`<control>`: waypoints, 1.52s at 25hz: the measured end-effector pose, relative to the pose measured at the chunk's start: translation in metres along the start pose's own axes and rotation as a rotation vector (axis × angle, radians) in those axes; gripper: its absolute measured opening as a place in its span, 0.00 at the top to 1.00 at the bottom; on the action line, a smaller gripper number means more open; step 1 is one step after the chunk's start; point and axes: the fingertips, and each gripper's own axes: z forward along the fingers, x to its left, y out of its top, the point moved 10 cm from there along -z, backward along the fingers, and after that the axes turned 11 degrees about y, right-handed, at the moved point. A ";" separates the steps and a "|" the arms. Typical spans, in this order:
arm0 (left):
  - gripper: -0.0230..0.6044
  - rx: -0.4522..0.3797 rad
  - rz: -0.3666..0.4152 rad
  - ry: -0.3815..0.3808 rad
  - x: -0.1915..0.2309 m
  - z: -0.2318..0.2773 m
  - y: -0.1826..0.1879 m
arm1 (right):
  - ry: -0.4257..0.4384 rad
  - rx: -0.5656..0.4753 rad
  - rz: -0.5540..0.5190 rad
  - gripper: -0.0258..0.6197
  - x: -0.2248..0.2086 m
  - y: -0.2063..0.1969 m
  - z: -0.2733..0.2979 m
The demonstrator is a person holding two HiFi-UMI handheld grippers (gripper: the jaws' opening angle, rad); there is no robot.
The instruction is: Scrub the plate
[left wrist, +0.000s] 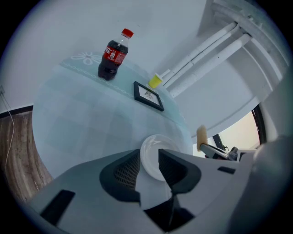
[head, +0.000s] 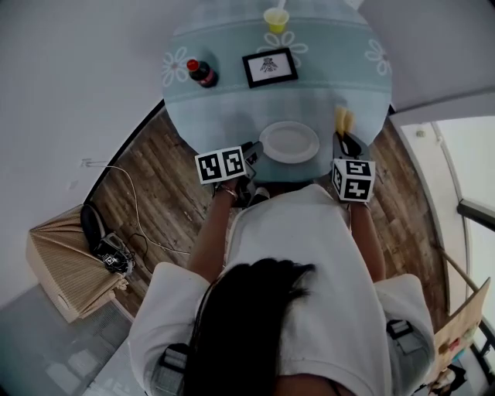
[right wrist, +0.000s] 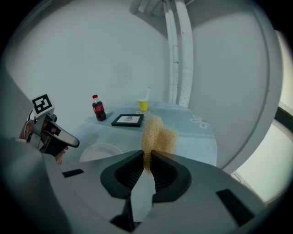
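**Inspector:** Plate (head: 289, 142): location and handling?

**Assessor:** At the table's (head: 232, 108) six o'clock edge. Judged rigid, glazed, slippery and breakable; pinch its rim at nine o'clock. Left gripper (left wrist: 149, 157) jaws stand apart there, not pressing. Right gripper (right wrist: 147, 159) is clamped on the soft scourer (right wrist: 158, 132).

Plain white round ceramic plate (head: 289, 142). Pale aqua round tablecloth (head: 232, 116): faint check weave, white daisy motifs nr edge. Straw-yellow fuzzy scrub sponge (right wrist: 158, 132), solid col. Dark-brown plastic cola bottle (head: 203, 73): red cap, red label w/ white script. Black-framed rectangular picture (head: 269, 67), white inside, small dark motif. Small yellow cup (head: 276, 20). Brown wood-plank floor (head: 162, 193), streaky grain. Person's white shirt (head: 309, 232), black hair (head: 255, 309).
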 end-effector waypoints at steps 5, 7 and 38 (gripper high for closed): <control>0.76 0.048 -0.020 -0.032 0.008 0.015 0.004 | -0.005 0.007 -0.018 0.87 0.005 -0.001 -0.007; 0.76 0.054 -0.043 -0.044 0.013 0.020 0.006 | -0.009 0.007 -0.016 0.87 0.005 -0.002 -0.008; 0.88 0.159 -0.105 -0.069 0.010 0.051 0.008 | 0.030 0.091 -0.048 0.87 0.008 -0.017 -0.005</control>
